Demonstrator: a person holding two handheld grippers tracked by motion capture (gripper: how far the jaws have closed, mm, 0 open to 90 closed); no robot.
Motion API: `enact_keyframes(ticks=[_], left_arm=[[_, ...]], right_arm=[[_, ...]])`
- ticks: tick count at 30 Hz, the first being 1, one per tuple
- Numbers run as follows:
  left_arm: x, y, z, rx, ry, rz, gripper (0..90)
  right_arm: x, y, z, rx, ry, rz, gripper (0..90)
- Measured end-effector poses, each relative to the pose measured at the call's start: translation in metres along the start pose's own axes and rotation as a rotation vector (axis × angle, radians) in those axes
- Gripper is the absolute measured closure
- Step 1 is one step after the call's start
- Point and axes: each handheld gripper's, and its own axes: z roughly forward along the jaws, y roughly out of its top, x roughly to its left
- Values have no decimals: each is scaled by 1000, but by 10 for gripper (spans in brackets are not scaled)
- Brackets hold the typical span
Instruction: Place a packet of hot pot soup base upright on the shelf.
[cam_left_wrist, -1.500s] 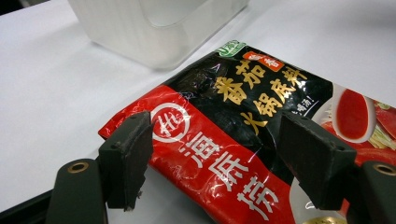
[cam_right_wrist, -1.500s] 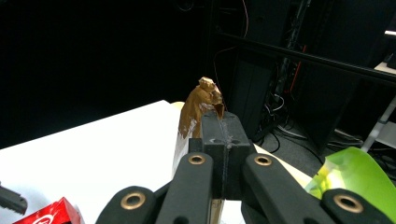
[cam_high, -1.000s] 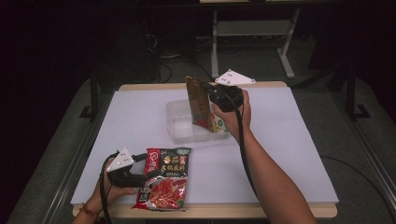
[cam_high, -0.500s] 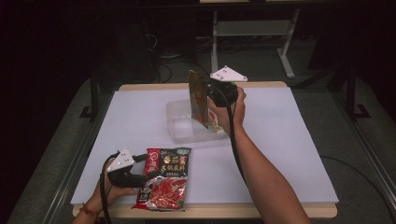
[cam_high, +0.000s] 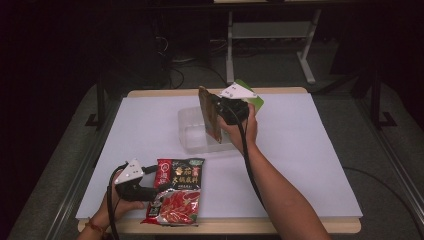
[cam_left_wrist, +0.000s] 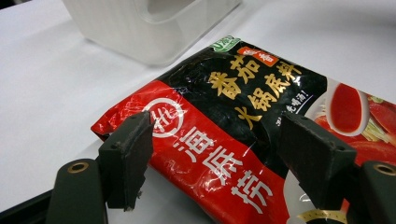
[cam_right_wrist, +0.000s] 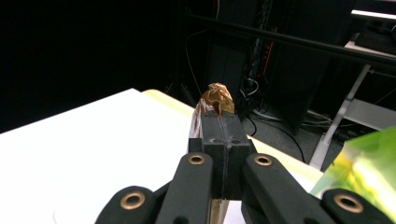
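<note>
High view: the white table (cam_high: 310, 165) is mostly bare. A clear plastic tub (cam_high: 192, 131) sits near its middle, and wide open sheet lies to the tub's right and left. The table's wooden front edge runs just below the red pouch (cam_high: 175, 192), which lies flat, well in front of the tub and a little to its left. The left gripper (cam_high: 145, 189) rests at the pouch's left edge, close to the table's front left corner. The right gripper (cam_high: 220, 107) is raised over the tub's right end, clamped on a brown packet (cam_high: 210, 114) that hangs upright, edge-on, its lower end at the tub's opening — I cannot tell whether it touches the tub. A green item (cam_high: 254, 100) lies just behind the tub's right end.

Left gripper view: the pouch (cam_left_wrist: 252, 140) is glossy, crinkled film, red and black with gold lettering. The left gripper (cam_left_wrist: 224, 163) has its jaws spread wide, straddling the pouch's near end; the pads do not press it. The tub (cam_left_wrist: 149, 28), frosted with rounded corners, stands beyond the pouch.

Right gripper view: the right gripper (cam_right_wrist: 223, 126) has its jaws fully together on the packet (cam_right_wrist: 215, 99), whose crumpled brown foil top sticks out past the tips. The table's far edge lies beyond, and a green blur (cam_right_wrist: 369, 163) shows at right.
</note>
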Motion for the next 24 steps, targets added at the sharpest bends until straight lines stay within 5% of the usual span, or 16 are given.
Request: enact_keyframes(ticks=[24], left_arm=[[5,1,0,2,23,-10,264]], right_arm=[[-8,-31,-30,37,63,-3,873]])
